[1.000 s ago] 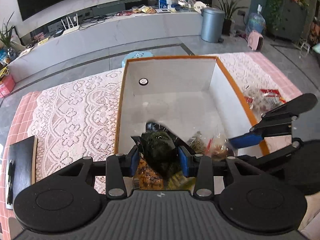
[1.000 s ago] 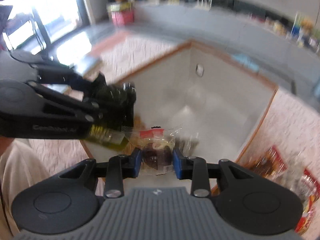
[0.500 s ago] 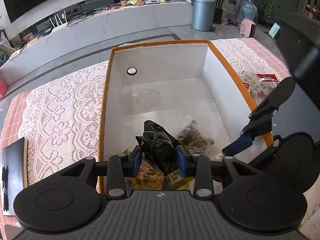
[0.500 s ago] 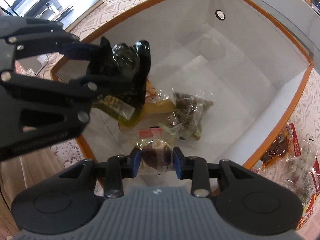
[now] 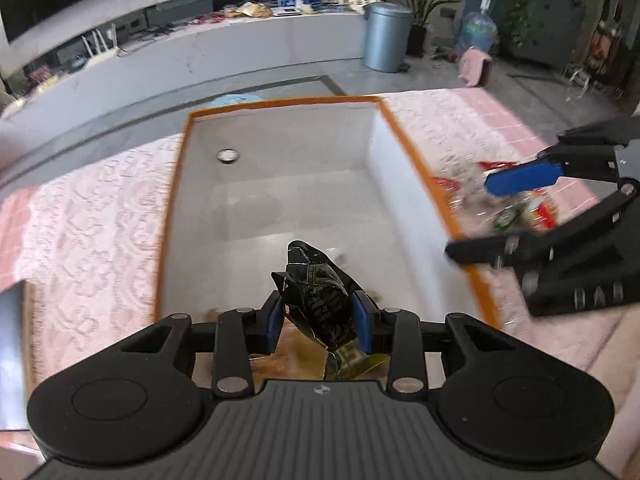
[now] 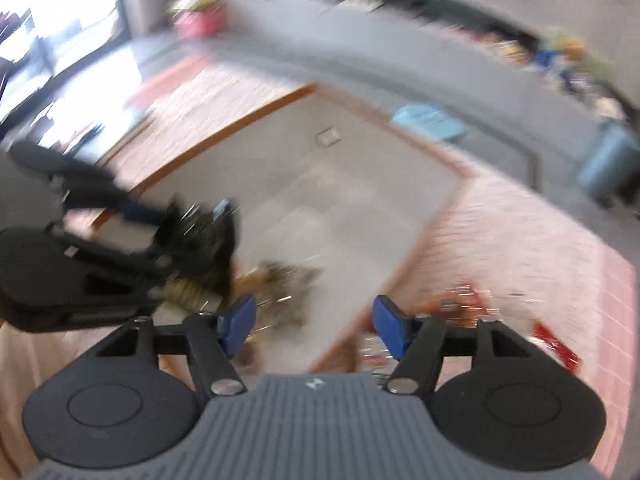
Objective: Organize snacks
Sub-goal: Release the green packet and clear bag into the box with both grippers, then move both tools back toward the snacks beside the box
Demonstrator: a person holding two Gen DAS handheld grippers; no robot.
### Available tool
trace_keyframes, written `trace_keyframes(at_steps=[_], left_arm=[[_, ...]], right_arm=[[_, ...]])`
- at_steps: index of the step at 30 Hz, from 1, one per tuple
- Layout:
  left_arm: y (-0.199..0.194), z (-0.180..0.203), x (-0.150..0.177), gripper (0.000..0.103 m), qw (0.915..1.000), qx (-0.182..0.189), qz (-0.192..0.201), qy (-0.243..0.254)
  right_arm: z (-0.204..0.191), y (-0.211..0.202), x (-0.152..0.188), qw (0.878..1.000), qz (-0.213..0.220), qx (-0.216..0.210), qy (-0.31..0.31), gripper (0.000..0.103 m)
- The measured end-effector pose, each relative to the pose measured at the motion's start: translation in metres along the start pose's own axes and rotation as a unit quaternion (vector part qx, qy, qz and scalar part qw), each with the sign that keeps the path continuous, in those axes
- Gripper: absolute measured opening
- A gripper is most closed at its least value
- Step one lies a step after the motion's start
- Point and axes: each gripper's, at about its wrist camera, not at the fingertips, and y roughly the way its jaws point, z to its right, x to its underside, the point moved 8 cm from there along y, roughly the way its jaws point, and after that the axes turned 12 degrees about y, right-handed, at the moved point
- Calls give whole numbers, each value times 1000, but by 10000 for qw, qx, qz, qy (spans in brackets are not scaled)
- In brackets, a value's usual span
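A white box with an orange rim (image 5: 408, 148) sits on the lace-covered table. My left gripper (image 5: 318, 322) is shut on a dark green-black snack packet (image 5: 320, 300) and holds it over the box's near end. Several snack packets (image 6: 280, 280) lie on the box floor near that end. My right gripper (image 6: 314, 324) is open and empty, above the box's right rim; its view is blurred. It shows in the left wrist view (image 5: 520, 180) over loose snack packets (image 5: 516, 208) on the table right of the box.
A pink checked cloth with white lace (image 5: 80, 220) covers the table. A dark flat object (image 5: 10, 360) lies at the table's left edge. A long white bench (image 5: 200, 56) and a grey bin (image 5: 386, 36) stand beyond the table.
My right gripper let go of its clear snack packet into the box, opened, and swung right toward the loose packets. My left gripper still holds the dark packet over the box.
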Motion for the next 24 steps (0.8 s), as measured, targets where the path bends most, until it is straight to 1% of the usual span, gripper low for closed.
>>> trace_keyframes(at_steps=[2,5,8,11,14,18,21,24], left_arm=[[5,9,-4,40,9999,119,-18,46],[18,22,-8,40,9995,95,-199,209],[32,34,-9,40,9985,214,-392,315],[42,43,-10,40,9969,198,-579,485],[52,51,-12,40,9954,179,-712,609],[61,59,-8,41,9942,161,-854,629],[59,60,-9,41,9938,120,-866,681],[55,59,-9,41,9932,-13,-886,759]], right_arm=[[22,-11,2,9984,289,210,449,65],[55,-22,16,9899,492,395,1270,65],[76,-25,35,9792,540,380,1916,65],[85,-23,56,9709,516,365,2309,65],[92,-20,70,9660,468,433,2504,65],[95,-14,81,9648,421,456,2556,65],[98,-12,89,9650,384,453,2553,65],[102,-9,99,9645,302,466,2582,65]])
